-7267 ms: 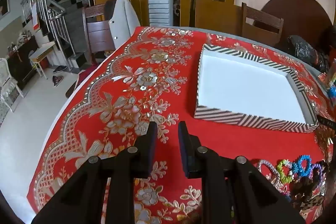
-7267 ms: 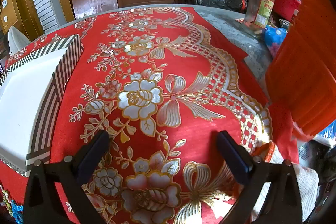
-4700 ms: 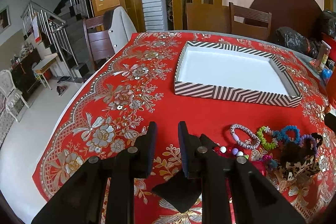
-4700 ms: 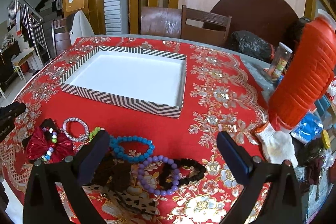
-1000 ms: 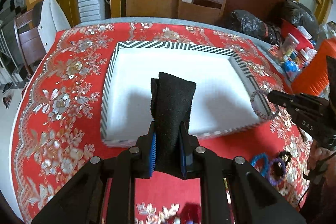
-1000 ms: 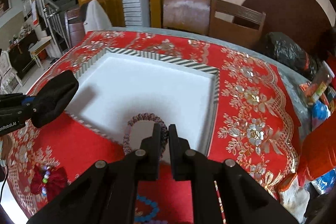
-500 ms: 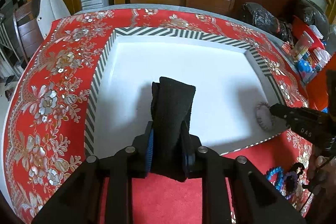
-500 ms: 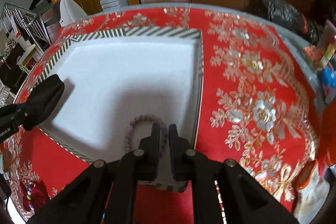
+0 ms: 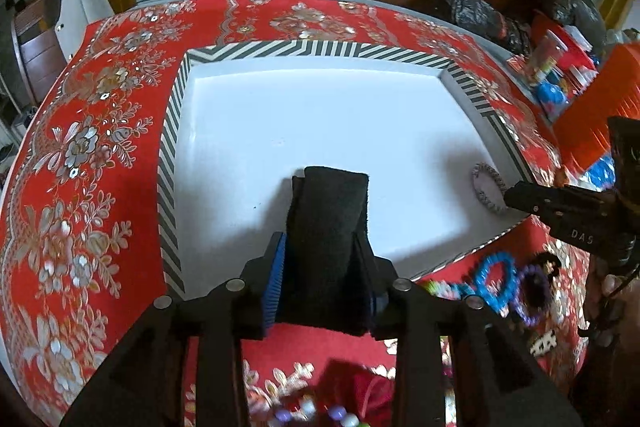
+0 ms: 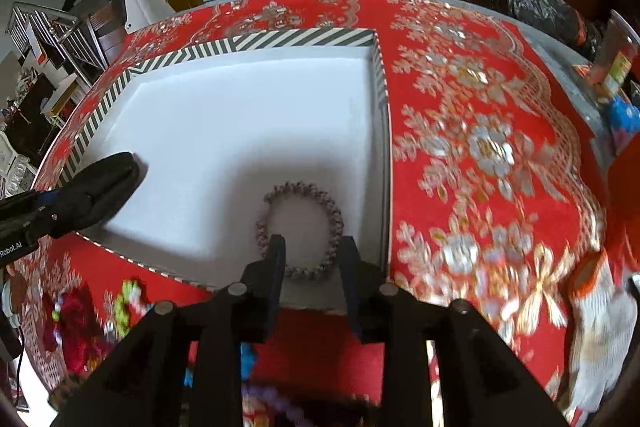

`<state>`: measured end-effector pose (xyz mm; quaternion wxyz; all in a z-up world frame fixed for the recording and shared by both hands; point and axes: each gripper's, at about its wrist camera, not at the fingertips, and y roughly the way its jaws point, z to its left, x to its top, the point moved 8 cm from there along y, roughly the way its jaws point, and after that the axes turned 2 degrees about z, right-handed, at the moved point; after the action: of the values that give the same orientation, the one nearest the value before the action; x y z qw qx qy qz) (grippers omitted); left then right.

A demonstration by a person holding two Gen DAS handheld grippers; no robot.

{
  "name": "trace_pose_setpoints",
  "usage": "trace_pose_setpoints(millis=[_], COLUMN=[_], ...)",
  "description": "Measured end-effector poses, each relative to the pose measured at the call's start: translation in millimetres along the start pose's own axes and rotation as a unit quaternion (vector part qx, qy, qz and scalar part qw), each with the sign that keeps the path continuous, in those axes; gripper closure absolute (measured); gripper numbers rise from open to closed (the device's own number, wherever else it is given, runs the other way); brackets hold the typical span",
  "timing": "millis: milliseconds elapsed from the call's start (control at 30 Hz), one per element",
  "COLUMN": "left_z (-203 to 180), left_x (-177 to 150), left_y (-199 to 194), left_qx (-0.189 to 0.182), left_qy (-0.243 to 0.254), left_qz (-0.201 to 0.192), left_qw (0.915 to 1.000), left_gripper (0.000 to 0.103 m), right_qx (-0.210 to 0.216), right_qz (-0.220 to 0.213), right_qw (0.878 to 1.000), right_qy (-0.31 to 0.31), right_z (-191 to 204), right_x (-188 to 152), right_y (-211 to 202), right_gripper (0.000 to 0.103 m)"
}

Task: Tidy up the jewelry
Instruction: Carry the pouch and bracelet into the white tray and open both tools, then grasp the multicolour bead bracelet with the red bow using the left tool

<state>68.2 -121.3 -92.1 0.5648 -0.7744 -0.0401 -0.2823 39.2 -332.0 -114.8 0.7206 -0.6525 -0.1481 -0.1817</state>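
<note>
The jaws of the left gripper (image 9: 323, 275) are clamped on a folded black cloth piece (image 9: 326, 227), soft and fuzzy, standing up at centre frame over the tray; the jaws of the right gripper (image 10: 312, 259) stand a little apart, holding nothing, with the beaded bracelet (image 10: 300, 227) lying flat just ahead of the tips.

A red tablecloth (image 9: 80, 155) with gold and silver flowers covers the round table and fills most of both views. On it sits the tray (image 10: 248, 43), a shallow square box with a smooth white floor and a rim of black-and-white stripes. The bracelet is a loop of small pale beads resting on the tray floor in its near right corner; in the left wrist view it shows as a small ring (image 9: 488, 187) at middle right, just beside the right gripper's black tip.

Only the left wrist view shows the blue bead bracelet (image 9: 494, 277) and the purple one (image 9: 532, 291) on the cloth at lower right, outside the tray. Only the right wrist view shows a white knitted glove (image 10: 596, 339) at lower right and a blurred red bow (image 10: 76, 323) at lower left.
</note>
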Motion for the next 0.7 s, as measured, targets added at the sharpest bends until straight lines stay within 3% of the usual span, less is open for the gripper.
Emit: trace_pose_setpoints(millis=[300,533,700], left_z=[-7.6,-6.4,-7.1], left_x=[3.1,-4.7,-18.2], left_y=[-49.6,-87.7,-98.3], left_qx=[-0.012,0.042,0.063], left_qy=[-0.019,-0.033,-0.027], left_qz=[-0.075,-0.115,-0.126], left_qw=[0.9969,0.9919,0.9896], left_gripper=[0.065,0.065,0.065], right_qx=[0.025,0.004,-0.002], right_qz=[-0.069,-0.136,-0.149], right_qw=[0.997,0.991,0.988], right_qy=[0.016,-0.014,-0.027], right_z=[9.7,25.5,34.1], right_x=[-3.8,-15.5,-31.9], right_y=[-63.9,-118.1,-130.4], right_gripper=[0.048,0.037,0.034])
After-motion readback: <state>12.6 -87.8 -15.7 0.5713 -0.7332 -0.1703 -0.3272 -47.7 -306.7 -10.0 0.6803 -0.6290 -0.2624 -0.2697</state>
